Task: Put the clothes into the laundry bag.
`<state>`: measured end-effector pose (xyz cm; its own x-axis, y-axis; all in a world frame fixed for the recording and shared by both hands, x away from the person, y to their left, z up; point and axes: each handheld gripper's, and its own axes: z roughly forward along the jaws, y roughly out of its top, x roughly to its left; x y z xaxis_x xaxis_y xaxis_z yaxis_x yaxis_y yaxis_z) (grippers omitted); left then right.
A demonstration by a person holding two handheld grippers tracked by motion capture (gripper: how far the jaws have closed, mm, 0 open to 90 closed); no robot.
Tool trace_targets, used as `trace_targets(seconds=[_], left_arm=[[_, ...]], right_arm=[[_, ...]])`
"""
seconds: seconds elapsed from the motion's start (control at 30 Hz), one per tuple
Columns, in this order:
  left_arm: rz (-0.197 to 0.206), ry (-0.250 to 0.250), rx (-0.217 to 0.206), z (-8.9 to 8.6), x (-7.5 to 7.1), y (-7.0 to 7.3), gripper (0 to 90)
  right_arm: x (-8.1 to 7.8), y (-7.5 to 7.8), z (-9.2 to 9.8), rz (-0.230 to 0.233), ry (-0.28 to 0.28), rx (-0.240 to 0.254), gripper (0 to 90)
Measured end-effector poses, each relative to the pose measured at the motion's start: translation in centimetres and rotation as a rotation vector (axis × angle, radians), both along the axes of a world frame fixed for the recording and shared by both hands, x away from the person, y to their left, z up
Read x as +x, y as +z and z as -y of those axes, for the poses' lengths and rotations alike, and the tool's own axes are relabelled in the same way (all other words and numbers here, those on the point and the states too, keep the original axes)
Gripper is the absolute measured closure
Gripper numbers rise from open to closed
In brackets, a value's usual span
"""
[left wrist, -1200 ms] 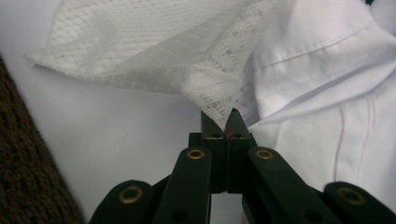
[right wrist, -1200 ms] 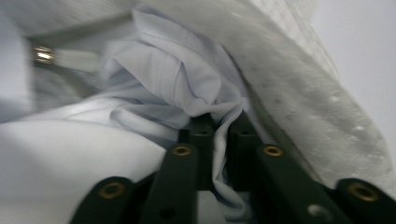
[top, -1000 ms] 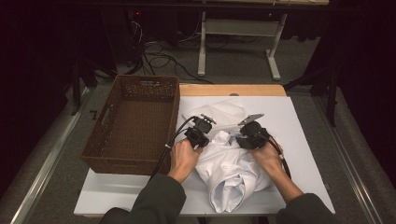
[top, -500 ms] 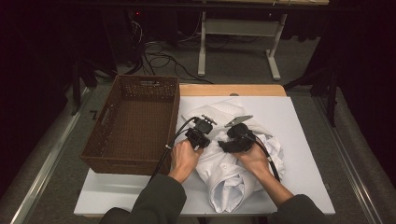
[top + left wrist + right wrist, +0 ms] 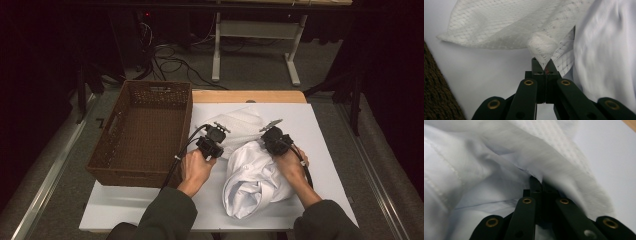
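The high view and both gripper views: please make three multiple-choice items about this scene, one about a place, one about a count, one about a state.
1. Where is the basket?
A. at the table's left
B. at the table's right
C. on the floor

2. How many white cloth things lie on the table?
A. one
B. two
C. four

3. What does the left gripper do?
A. stands wide open
B. clamps the mesh bag
C. holds the basket

Answers: 1 A, it stands left of both hands. 2 B, mesh bag and white garment. 3 B, mesh pinched at the closed tips.
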<state>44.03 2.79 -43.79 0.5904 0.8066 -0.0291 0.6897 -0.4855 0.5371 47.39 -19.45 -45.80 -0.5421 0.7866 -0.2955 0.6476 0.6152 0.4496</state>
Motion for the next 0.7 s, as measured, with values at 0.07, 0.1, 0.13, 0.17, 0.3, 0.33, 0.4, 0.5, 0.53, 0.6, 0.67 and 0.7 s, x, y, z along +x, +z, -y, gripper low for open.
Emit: trace_targets(seconds=[0.07,0.1,0.13,0.17,0.3,0.33,0.4,0.5,0.53,0.6,0.67,0.7], left_arm=[[-0.003,0.002,-0.004,0.0,0.1,0.0,89.7],[-0.005,0.004,-0.002,0.0,0.2,-0.2,89.7],[-0.008,0.005,0.004,0.0,0.3,-0.3,89.6],[-0.009,0.009,0.006,0.0,0.4,-0.4,89.5],[-0.007,0.013,0.010,0.1,0.4,-0.5,89.3],[-0.008,0.012,0.009,0.1,0.4,-0.5,89.3],[-0.009,0.014,0.011,0.1,0.5,-0.5,89.3],[-0.011,0.016,0.011,0.2,0.5,-0.6,89.3],[-0.011,0.017,0.013,0.2,0.5,-0.6,89.2],[-0.011,0.014,0.013,0.2,0.4,-0.6,89.2],[-0.009,0.011,0.012,0.1,0.4,-0.5,89.2],[-0.010,0.009,0.013,0.1,0.3,-0.4,89.2]], right_arm=[[0.6,-0.3,0.5,-0.006,-0.017,0.010,90.0],[0.6,-0.4,0.3,-0.014,-0.017,0.009,89.2],[0.5,-0.4,0.0,-0.011,-0.008,0.010,85.9],[0.2,-0.3,-0.3,-0.001,0.004,0.024,79.4],[-1.4,1.4,-0.6,0.034,0.033,0.128,63.6],[-2.0,2.0,-0.6,0.043,0.045,0.154,61.3],[-3.1,3.1,-0.6,0.055,0.072,0.212,56.7],[-4.4,4.3,-1.5,0.065,0.133,0.257,50.5],[-4.6,4.3,-2.0,0.060,0.156,0.261,47.9],[-4.6,3.9,-3.2,0.038,0.178,0.265,43.9],[-4.1,2.8,-4.2,-0.014,0.183,0.237,42.2],[-3.8,2.1,-4.6,-0.034,0.182,0.212,43.3]])
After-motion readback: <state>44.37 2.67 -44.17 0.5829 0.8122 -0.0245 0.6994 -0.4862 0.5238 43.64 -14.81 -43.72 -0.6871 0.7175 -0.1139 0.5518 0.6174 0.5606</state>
